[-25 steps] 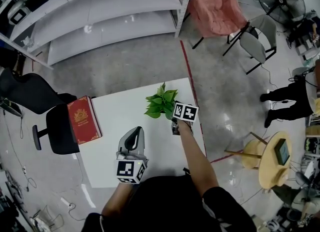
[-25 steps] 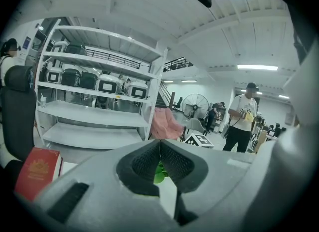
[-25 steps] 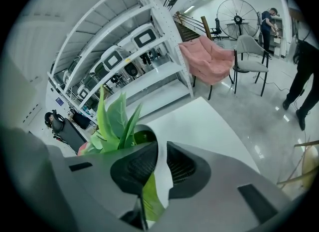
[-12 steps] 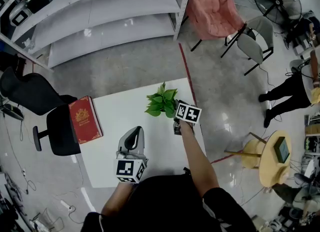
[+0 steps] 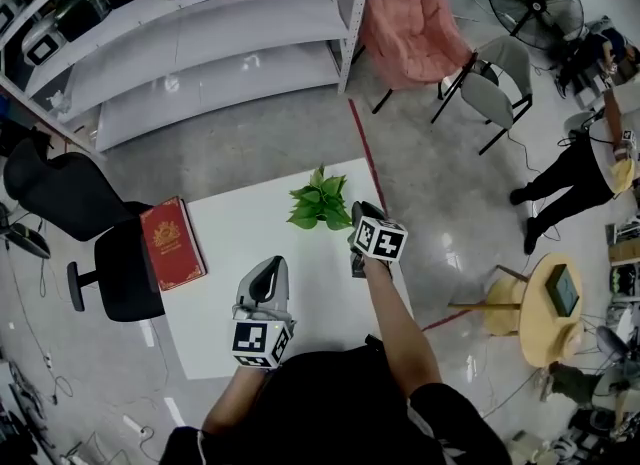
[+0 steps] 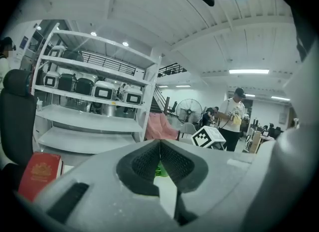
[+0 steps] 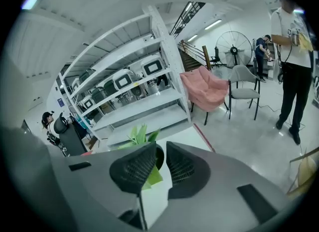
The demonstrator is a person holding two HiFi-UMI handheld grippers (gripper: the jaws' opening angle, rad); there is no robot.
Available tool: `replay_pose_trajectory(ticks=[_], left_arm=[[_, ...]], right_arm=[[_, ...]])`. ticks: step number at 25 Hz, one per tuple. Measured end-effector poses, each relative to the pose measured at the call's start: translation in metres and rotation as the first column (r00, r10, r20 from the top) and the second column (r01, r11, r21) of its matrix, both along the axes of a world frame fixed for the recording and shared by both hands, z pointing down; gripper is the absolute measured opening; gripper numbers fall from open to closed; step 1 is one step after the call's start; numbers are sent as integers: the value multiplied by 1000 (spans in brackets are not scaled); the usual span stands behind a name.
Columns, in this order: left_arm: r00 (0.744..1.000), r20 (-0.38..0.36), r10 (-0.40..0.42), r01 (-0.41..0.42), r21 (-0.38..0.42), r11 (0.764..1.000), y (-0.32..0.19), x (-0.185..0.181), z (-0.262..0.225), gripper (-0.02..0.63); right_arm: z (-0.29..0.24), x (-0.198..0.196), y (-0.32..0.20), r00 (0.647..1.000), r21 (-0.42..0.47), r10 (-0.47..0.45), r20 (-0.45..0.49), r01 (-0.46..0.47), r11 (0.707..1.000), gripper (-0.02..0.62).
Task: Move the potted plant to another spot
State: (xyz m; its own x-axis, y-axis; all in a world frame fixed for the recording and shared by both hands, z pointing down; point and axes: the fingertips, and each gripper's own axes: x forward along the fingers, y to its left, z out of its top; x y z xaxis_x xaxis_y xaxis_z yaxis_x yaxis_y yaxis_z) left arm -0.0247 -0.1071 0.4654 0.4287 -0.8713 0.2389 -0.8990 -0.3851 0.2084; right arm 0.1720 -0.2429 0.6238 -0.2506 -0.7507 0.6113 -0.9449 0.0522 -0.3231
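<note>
Small green leafy potted plant (image 5: 319, 204): stands near the far edge of the white surface (image 5: 235, 243), centre of frame.
Right tongs (image 5: 361, 216): just beside the plant at its lower right, narrowly parted, gripping nothing; the plant lies ahead and left of them.
Left tongs (image 5: 266, 273): closed, empty, farther off at lower left.

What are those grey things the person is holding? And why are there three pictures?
A person holds a grabbing tool in each hand. One camera sits on the person's head, looking down; one rides on each tool. On the white table are a potted plant and, at its left edge, a red book. The left gripper has shut fingers, holding nothing. The right gripper has fingers slightly apart, right at the plant's pot, apparently not gripping it.
</note>
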Motion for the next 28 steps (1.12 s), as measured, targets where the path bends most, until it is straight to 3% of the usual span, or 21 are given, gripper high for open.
replay_pose_trajectory(ticks=[9, 21, 28], left_arm=[[999, -6, 49, -49, 42, 998, 32, 6, -17, 17], [997, -7, 80, -79, 70, 994, 67, 5, -28, 17], [995, -9, 97, -96, 58, 994, 77, 9, -21, 17]], right_arm=[[-70, -25, 62, 995, 148, -90, -43, 96, 984, 34], [-133, -64, 167, 971, 331, -167, -173, 217, 918, 12], [-151, -79, 207, 969, 366, -195, -151, 238, 900, 12]])
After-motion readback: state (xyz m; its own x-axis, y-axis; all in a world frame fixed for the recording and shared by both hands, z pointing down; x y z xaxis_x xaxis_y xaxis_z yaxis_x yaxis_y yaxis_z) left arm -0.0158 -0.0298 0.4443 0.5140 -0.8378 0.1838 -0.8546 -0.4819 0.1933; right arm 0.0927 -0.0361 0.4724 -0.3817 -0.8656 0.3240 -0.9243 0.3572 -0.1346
